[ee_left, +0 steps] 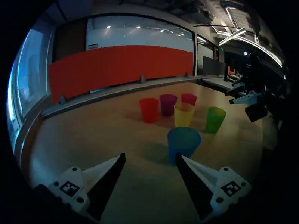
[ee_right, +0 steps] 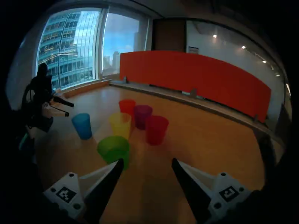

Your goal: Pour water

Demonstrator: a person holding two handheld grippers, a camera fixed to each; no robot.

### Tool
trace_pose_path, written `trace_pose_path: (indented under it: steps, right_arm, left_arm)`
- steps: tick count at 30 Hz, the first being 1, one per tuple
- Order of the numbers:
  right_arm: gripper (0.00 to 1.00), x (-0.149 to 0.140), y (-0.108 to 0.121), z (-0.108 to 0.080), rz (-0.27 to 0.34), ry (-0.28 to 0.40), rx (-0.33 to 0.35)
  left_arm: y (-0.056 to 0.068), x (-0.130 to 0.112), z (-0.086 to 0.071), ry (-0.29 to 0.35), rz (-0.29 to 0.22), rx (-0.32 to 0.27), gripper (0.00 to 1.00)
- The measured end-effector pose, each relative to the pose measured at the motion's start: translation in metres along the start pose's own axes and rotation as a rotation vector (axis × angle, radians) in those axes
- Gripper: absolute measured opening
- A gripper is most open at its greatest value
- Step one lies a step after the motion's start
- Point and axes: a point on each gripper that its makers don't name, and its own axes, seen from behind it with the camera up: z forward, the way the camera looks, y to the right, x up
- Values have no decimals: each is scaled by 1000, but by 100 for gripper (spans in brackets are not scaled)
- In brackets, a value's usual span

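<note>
Six plastic cups are seen standing upright on the wooden tabletop (ee_left: 93, 134), mouths up and long axes vertical. Both grippers are held open and empty, the fingers spread wide with nothing between them.

From the left gripper (ee_left: 149, 156), the blue cup (ee_left: 183, 143) lies closest, just beyond the fingertips at about 1 o'clock and a little apart from the other cups. From the right gripper (ee_right: 147, 161), the green cup (ee_right: 114, 149) lies closest, just past the fingertips at about 11 o'clock. Farther off toward 12 o'clock, the yellow cup (ee_left: 184, 114), orange cup (ee_left: 149, 109), purple cup (ee_left: 168, 104) and red cup (ee_left: 188, 99) are grouped near one another. Whether any cup holds water cannot be told, as the interiors are too dim.

The task is judged to be at its outset, since no cup is gripped. Neither near cup is centred between the fingers. A small sideways correction would therefore be needed, toward 1 o'clock for the left gripper or toward 11 o'clock for the right, before the wall could be clasped. As the cups are upright, a grasp from the side is called for.
</note>
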Motion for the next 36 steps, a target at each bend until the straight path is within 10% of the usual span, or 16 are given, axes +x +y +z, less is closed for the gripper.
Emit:
trace_pose_path:
  steps: [16, 36]
  right_arm:
    - [100, 47, 40, 4, 98, 183, -266]
    - [100, 83, 60, 0, 160, 368, -492]
  left_arm:
    - [-56, 50, -27, 219, -123, 217, 99]
    - [-73, 89, -43, 381, -87, 410, 99]
